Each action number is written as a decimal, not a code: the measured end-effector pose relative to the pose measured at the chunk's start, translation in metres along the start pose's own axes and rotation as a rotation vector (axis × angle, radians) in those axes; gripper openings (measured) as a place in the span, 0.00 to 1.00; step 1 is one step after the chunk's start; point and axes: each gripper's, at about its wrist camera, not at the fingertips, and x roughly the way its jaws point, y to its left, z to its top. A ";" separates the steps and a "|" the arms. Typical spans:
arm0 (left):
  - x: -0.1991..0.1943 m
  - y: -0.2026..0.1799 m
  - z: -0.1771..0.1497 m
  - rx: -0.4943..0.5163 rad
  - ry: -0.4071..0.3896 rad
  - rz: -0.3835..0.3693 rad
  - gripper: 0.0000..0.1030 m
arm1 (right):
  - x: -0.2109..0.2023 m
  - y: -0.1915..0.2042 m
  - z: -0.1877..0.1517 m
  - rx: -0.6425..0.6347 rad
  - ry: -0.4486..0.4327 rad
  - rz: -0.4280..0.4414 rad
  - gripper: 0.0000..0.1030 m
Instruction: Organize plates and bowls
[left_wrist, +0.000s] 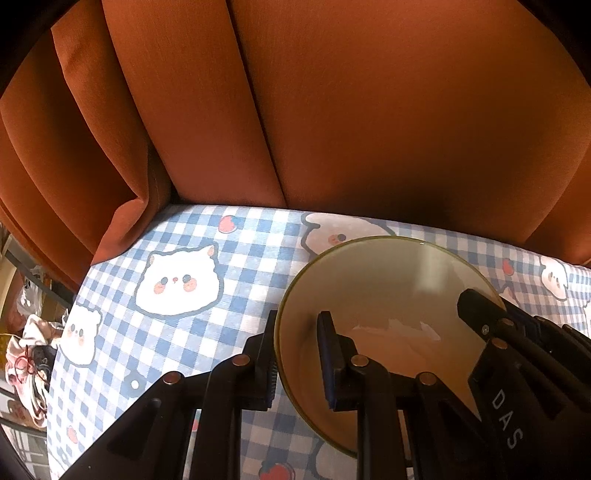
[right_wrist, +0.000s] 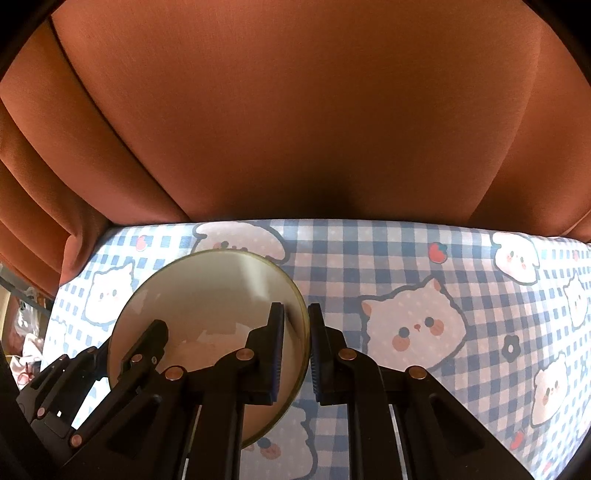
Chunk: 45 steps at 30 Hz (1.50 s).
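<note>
A cream bowl (left_wrist: 388, 288) with a thin olive rim sits over the blue checked tablecloth (left_wrist: 207, 236); whether it rests on the cloth or hangs just above it I cannot tell. My left gripper (left_wrist: 299, 317) is shut on the bowl's left rim, one finger inside and one outside. In the right wrist view the same bowl (right_wrist: 207, 295) has my right gripper (right_wrist: 295, 308) shut on its right rim in the same way. Each view also shows the other gripper on the opposite rim: the right gripper (left_wrist: 495, 306) and the left gripper (right_wrist: 122, 343).
An orange curtain (left_wrist: 332, 110) hangs in folds right behind the table's far edge. The tablecloth (right_wrist: 443, 277) carries cartoon cats and strawberries. Beyond the table's left edge lies clutter with pale cloth (left_wrist: 29, 350).
</note>
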 end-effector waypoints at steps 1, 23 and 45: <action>-0.003 0.000 -0.001 0.001 -0.001 -0.003 0.16 | -0.003 0.000 0.000 0.002 -0.002 -0.002 0.16; -0.123 0.010 -0.027 0.053 -0.099 -0.063 0.16 | -0.129 0.021 -0.030 0.072 -0.105 -0.048 0.16; -0.220 0.003 -0.104 0.166 -0.179 -0.186 0.16 | -0.258 -0.001 -0.127 0.181 -0.196 -0.159 0.16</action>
